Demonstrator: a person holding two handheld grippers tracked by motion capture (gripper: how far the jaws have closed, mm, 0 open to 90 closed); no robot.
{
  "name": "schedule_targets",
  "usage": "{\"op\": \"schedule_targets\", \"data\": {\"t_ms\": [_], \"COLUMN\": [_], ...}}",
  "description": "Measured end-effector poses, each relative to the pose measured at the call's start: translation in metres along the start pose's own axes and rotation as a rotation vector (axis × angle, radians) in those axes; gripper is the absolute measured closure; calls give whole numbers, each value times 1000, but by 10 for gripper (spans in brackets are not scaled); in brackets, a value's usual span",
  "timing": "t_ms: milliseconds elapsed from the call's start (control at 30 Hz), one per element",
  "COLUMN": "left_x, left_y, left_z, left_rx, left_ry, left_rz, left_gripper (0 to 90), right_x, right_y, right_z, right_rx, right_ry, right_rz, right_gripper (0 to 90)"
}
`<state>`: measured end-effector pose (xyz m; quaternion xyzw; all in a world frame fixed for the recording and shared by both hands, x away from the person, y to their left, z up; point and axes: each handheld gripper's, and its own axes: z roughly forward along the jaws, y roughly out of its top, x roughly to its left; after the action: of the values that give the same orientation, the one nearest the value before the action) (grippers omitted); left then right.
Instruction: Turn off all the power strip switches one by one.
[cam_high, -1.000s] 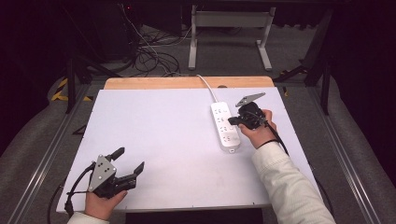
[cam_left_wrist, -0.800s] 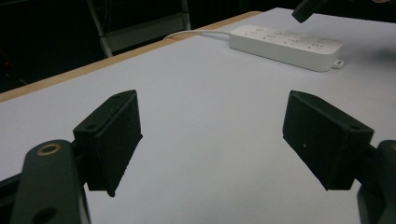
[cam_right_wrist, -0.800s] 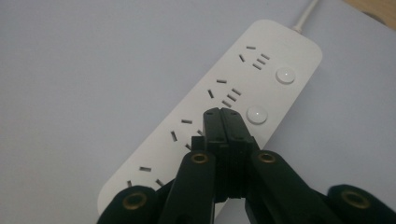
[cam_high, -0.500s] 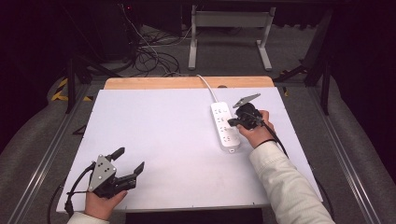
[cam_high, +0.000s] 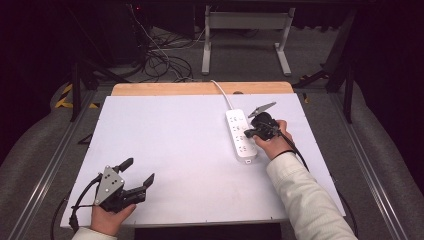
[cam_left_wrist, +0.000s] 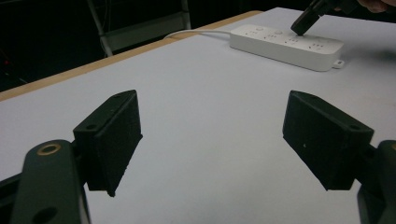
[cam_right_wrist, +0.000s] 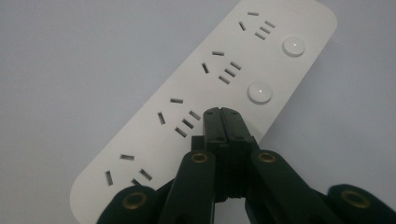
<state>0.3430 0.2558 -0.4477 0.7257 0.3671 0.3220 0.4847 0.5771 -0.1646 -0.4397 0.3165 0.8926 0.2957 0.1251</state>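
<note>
Strip (cam_high: 241, 134) lies on the white table (cam_high: 165, 150) in the high view, just left of the right gripper (cam_high: 250, 134), whose tip comes down onto its near half. The jaws there are too small to read, though they look pressed together. A white cable (cam_high: 222, 95) runs from the strip's far end off the table's back edge. The left gripper (cam_high: 139, 172) rests near the front left corner, jaws spread wide with nothing between them, well apart from the strip.

In the left gripper view, the left gripper (cam_left_wrist: 210, 135) has its two black pads far apart over bare table. Beyond them, up to the right, sits the strip (cam_left_wrist: 285, 46), with the right gripper (cam_left_wrist: 299, 31) tip planted on its top.

In the right gripper view, the right gripper (cam_right_wrist: 222, 112) is fully closed, pads flat together and holding nothing. The tip meets the strip (cam_right_wrist: 154, 140) beside a socket; a round button (cam_right_wrist: 260, 93) lies just beyond the tip, to the right, and a second button (cam_right_wrist: 293, 46) farther on.
</note>
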Motion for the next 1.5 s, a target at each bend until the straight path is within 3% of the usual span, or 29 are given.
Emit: {"op": "schedule_targets", "data": {"t_ms": [433,767,1000,1233,1300,1400,1433,1500], "left_x": [0,-1,-1,-1,-1,0,0,0], "left_y": [0,0,0,0,0,0,0,0], "left_z": [0,-1,0,0,-1,-1,-1,0], "left_rx": [-1,0,0,-1,0,-2,-1,2], "left_ry": [1,-4,-4,-6,-5,-3,-3,-3], "left_rz": [6,7,8,11,12,10,9,7], "left_gripper": [200,200,199,199,199,199,199,199], "right_x": [0,2,0,3,2,7,13,13], "right_y": [-3,-2,-3,-3,-4,-2,3,6], "right_z": [2,2,3,3,3,-2,-13,-18], "right_rx": [0,9,-1,1,-6,-23,-92,-123], "right_ry": [1,-19,-3,-30,-23,-62,-73,-57], "right_rz": [26,20,44,41,57,23,7,13], "right_gripper": [900,900,900,900,900,900,900,900]}}
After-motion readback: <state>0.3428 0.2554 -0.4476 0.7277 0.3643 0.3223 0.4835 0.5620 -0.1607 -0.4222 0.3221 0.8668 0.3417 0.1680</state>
